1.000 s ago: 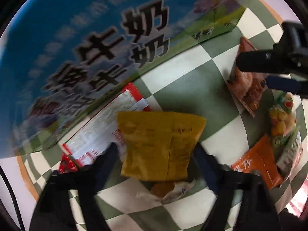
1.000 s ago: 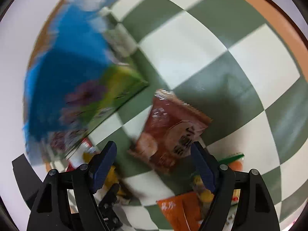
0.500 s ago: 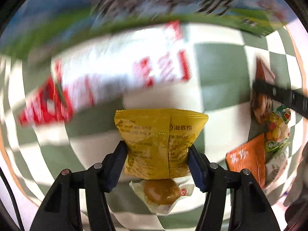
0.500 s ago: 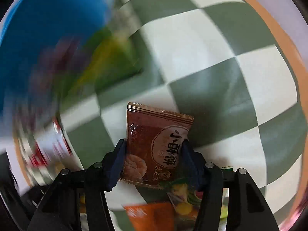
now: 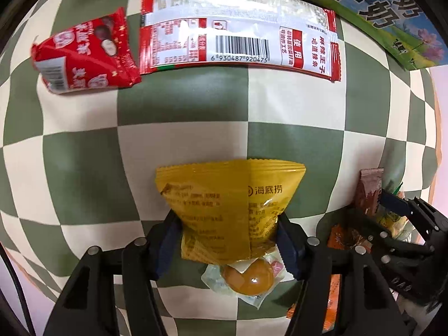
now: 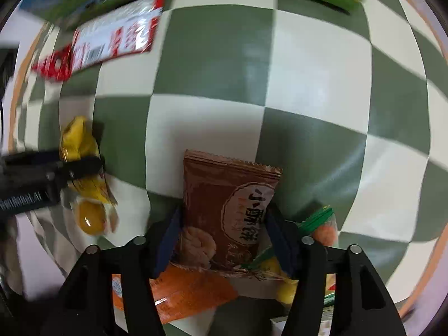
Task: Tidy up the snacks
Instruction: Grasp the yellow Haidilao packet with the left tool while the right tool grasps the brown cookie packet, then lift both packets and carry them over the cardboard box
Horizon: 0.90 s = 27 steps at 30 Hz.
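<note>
My left gripper [image 5: 228, 238] is shut on a yellow snack packet [image 5: 226, 201], held over the green and white checked cloth [image 5: 182, 98]. A clear-wrapped amber candy [image 5: 247, 277] lies just below it. My right gripper [image 6: 224, 235] is shut on a brown biscuit packet [image 6: 226, 210]. In the right wrist view the left gripper [image 6: 81, 165] and its yellow packet [image 6: 75, 142] show at the left. In the left wrist view the brown packet [image 5: 368, 193] shows at the right edge.
A long red and white packet [image 5: 238, 33] and a small red packet [image 5: 84, 58] lie at the far side, by a blue and green milk carton box [image 5: 392, 14]. An orange packet [image 6: 184, 291] and a fruit-candy bag [image 6: 282, 282] lie under my right gripper.
Both grippers closed on their packets, the left on the yellow one and the right on the brown one. Both views have swung so the milk box sits at the top edge.
</note>
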Each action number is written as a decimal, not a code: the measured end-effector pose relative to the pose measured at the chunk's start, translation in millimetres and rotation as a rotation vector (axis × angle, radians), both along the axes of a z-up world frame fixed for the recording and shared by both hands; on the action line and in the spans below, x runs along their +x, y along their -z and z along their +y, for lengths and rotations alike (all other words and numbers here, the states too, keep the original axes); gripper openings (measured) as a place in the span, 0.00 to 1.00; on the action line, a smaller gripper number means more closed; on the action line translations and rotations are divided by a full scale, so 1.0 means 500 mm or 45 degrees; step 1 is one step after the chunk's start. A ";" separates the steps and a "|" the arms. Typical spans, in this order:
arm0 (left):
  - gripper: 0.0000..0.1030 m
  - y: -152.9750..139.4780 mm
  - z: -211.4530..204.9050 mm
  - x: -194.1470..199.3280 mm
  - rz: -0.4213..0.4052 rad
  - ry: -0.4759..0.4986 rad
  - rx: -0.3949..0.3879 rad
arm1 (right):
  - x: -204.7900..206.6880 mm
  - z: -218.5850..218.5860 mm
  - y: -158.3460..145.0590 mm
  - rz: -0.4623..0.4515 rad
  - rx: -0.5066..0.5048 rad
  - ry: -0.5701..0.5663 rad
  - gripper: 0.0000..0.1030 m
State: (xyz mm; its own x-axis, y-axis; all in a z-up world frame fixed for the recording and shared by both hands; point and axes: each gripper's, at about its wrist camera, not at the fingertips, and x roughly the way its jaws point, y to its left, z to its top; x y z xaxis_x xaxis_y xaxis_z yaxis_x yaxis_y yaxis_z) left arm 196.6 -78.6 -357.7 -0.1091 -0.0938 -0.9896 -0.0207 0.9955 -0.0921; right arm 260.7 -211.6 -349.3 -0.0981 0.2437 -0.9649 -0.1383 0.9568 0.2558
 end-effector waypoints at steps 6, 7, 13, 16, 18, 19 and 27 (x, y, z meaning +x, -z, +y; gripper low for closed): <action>0.64 0.045 -0.042 -0.009 0.009 0.031 0.037 | 0.017 -0.006 0.008 -0.013 -0.005 0.145 0.75; 0.64 0.045 -0.044 -0.010 0.007 0.030 0.045 | 0.016 -0.003 0.009 -0.026 -0.020 0.143 0.75; 0.55 0.018 -0.064 -0.038 -0.106 -0.018 0.097 | -0.057 0.060 -0.002 -0.140 -0.178 0.070 0.57; 0.54 -0.006 -0.069 -0.047 -0.145 0.000 0.093 | -0.077 0.060 -0.020 -0.163 -0.162 0.091 0.56; 0.54 -0.033 -0.076 -0.057 -0.160 -0.002 0.064 | -0.077 0.052 -0.043 -0.179 -0.125 0.120 0.56; 0.54 -0.055 -0.084 -0.059 -0.169 -0.002 0.054 | -0.074 0.044 -0.063 -0.197 -0.098 0.135 0.56; 0.53 -0.259 -0.096 -0.048 -0.343 0.007 -0.095 | -0.073 -0.012 -0.253 -0.351 0.100 0.159 0.56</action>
State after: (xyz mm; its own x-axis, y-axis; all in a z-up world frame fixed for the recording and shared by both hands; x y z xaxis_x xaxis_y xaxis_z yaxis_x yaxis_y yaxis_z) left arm 172.7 -126.8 -228.1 0.1561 -0.1673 -0.9735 0.0198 0.9859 -0.1662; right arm 224.0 -217.7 -222.6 0.2001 0.3122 -0.9287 -0.0953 0.9496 0.2987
